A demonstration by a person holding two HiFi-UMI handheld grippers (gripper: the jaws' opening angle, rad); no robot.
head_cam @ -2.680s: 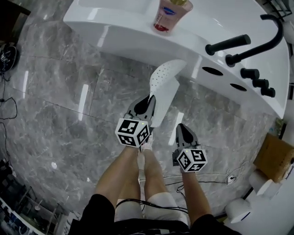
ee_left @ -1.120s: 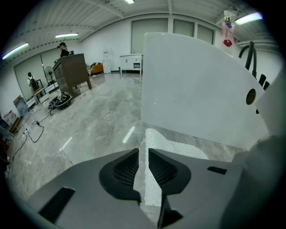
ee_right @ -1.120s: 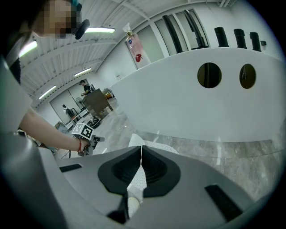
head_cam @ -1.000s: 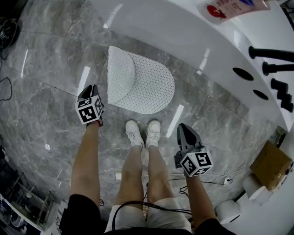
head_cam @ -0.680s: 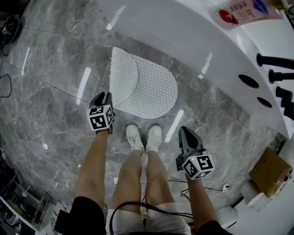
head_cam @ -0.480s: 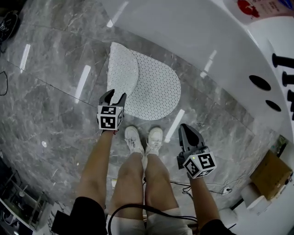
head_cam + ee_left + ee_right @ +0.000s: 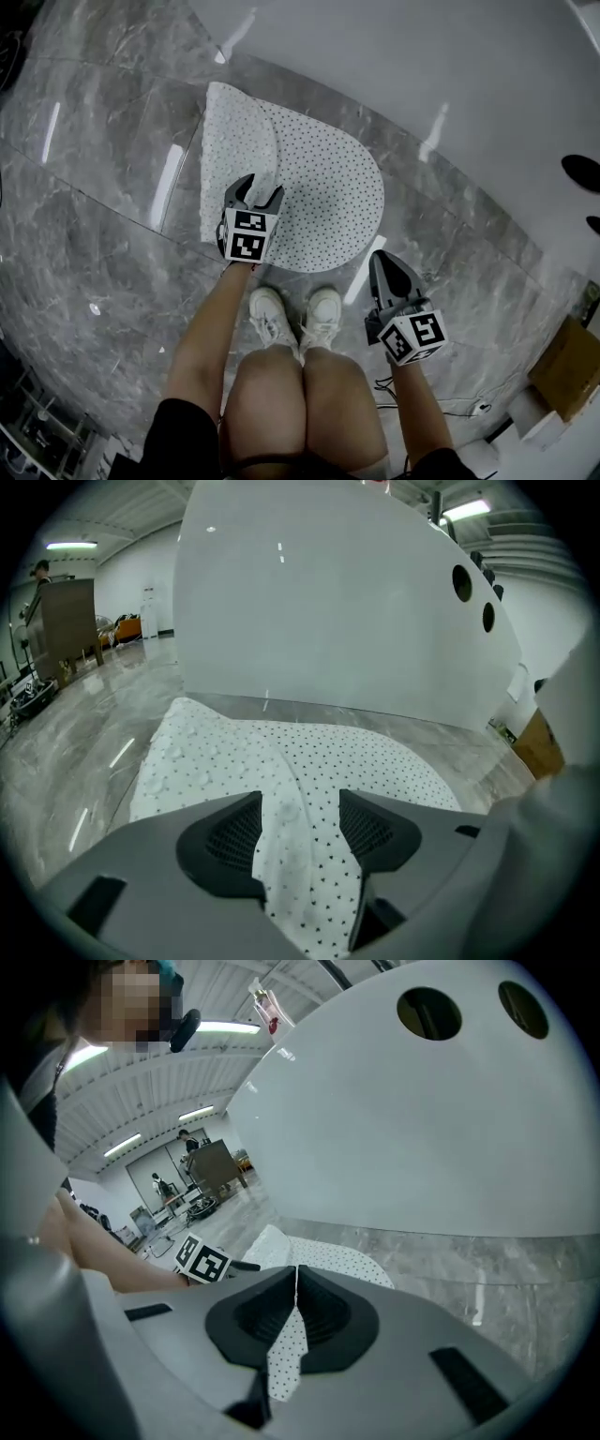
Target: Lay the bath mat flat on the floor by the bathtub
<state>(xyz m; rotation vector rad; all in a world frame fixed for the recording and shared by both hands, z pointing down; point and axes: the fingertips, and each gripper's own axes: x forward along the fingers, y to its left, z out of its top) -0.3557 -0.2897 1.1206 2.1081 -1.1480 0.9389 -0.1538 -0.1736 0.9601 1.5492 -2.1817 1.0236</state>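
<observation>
Bath mat (image 7: 319, 187) lies on grey floor (image 7: 94, 187) right beside the white tub (image 7: 422, 66). It's mostly flat, but its left part is folded over onto itself.

Left arm (image 7: 211, 328) is stretched fwd and down, w/ the left gripper (image 7: 258, 190) tilted steeply down at the mat's near edge. Its jaws have just been opening and now stand wide apart. The folded flap lies btwn them, pads not pressing on it (image 7: 300, 827).

Right arm (image 7: 417, 412) is beside the bent knee. Right gripper (image 7: 382, 258) aims toward the tub, just off the mat's right rim, apart from it. Jaws are together at the tips w/ nothing in them (image 7: 296, 1274).

Shoes (image 7: 295, 314) are just beside the mat's near edge.
</observation>
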